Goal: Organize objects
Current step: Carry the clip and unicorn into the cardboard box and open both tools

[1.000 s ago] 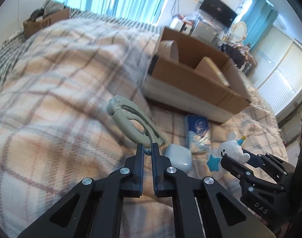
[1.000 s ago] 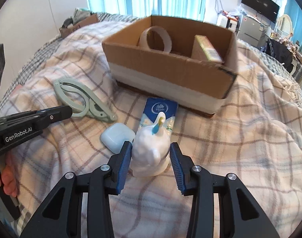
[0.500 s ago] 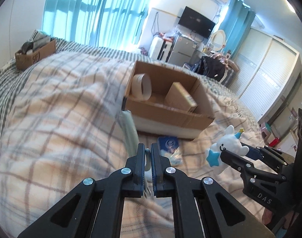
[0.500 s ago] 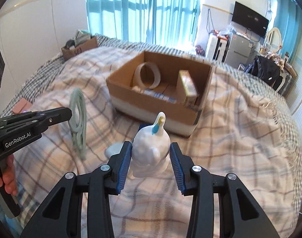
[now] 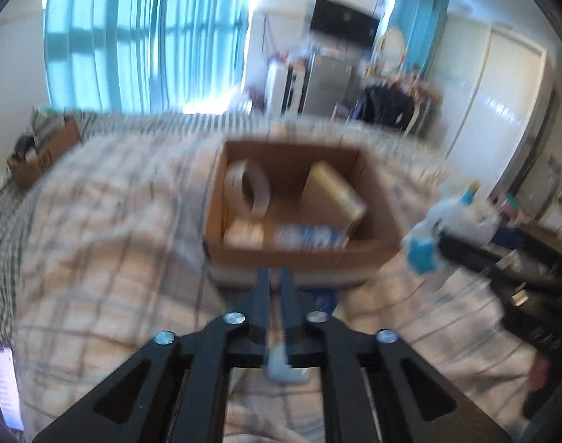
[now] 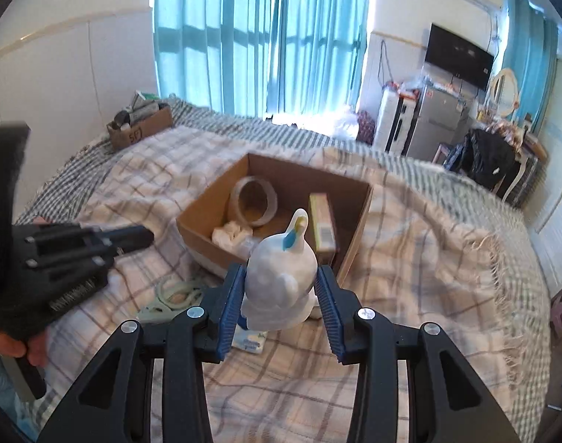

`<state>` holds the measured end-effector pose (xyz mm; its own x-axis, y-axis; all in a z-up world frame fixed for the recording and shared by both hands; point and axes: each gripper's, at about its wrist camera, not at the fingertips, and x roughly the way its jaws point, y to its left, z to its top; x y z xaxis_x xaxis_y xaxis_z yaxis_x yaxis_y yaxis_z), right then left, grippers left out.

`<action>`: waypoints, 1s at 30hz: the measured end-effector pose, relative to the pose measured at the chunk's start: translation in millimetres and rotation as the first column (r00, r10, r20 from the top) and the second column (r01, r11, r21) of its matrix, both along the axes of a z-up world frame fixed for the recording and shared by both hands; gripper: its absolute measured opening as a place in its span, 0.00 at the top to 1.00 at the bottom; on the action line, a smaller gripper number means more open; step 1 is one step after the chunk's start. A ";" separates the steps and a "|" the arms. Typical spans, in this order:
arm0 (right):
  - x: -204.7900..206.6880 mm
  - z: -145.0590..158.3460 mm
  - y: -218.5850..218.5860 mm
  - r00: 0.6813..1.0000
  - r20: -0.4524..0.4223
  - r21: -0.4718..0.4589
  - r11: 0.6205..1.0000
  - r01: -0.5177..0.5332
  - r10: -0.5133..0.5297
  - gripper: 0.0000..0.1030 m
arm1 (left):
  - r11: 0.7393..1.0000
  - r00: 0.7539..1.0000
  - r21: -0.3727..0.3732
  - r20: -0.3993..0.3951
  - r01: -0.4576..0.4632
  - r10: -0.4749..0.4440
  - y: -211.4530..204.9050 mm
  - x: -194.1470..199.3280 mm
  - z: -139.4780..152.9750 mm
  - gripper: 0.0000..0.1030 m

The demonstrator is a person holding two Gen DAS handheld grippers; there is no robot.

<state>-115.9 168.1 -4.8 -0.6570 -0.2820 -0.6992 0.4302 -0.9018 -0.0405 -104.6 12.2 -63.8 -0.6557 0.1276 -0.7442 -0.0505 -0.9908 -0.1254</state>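
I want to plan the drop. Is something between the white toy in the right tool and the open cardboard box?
Nothing visible blocks the way. The white toy sits clamped in the right tool, and only bare blanket lies before the cardboard box. Its open top already holds a tape roll and a small carton.

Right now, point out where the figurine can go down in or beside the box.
Inside the cardboard box, bare floor shows between the tape roll and the upright yellow carton; crumpled white material fills its front-left corner. The blanket right of the box is free. In front it is crowded: green scissors and a tissue pack.
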 end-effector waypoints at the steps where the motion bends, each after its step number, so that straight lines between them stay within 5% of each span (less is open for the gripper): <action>1: -3.0 -7.3 0.9 1.000 0.016 0.000 1.000 -0.001 0.001 0.62 | 1.000 0.999 -0.011 0.032 -0.004 0.005 -0.1 -2.6 -13.6 0.67; 2: -7.4 -18.8 0.4 0.999 0.040 0.003 1.000 -0.003 0.003 0.62 | 1.000 0.997 -0.025 0.070 -0.011 0.013 -0.6 -5.1 -31.7 0.53; 3: -10.4 -27.5 0.2 0.998 0.057 0.006 1.000 -0.005 0.005 0.62 | 0.999 0.995 -0.038 0.096 -0.019 0.023 -1.3 -6.0 -46.4 0.50; 7: -25.4 -63.6 1.6 0.991 0.131 0.004 1.000 -0.006 0.005 0.62 | 0.994 0.970 -0.109 0.238 -0.028 0.053 -4.0 -14.5 -95.6 0.49; 11: -32.5 -84.0 5.7 0.985 0.174 -0.014 1.000 -0.006 0.008 0.62 | 0.990 0.958 -0.141 0.285 0.001 0.040 -1.1 -20.1 -114.1 0.38; 15: -34.7 -93.7 8.4 0.982 0.189 -0.026 1.000 -0.003 0.007 0.62 | 0.973 0.952 -0.228 0.304 0.038 0.033 11.9 -30.5 -129.6 0.38; 19: -28.1 -90.0 13.7 0.984 0.176 -0.038 0.999 0.006 0.000 0.62 | 0.981 0.958 -0.188 0.287 0.038 0.018 7.5 -25.7 -126.7 0.56; 30: 13.5 -47.3 26.6 0.996 0.087 -0.042 0.999 0.030 -0.026 0.62 | 0.999 0.988 -0.008 0.150 0.045 -0.043 -1.6 29.9 -75.0 0.70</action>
<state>-102.4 194.6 -52.1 -0.6030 -0.2954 -0.7410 0.4050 -0.9136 0.0347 -74.7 10.6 -138.8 -0.5306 0.1451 -0.8351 -0.0753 -0.9894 -0.1241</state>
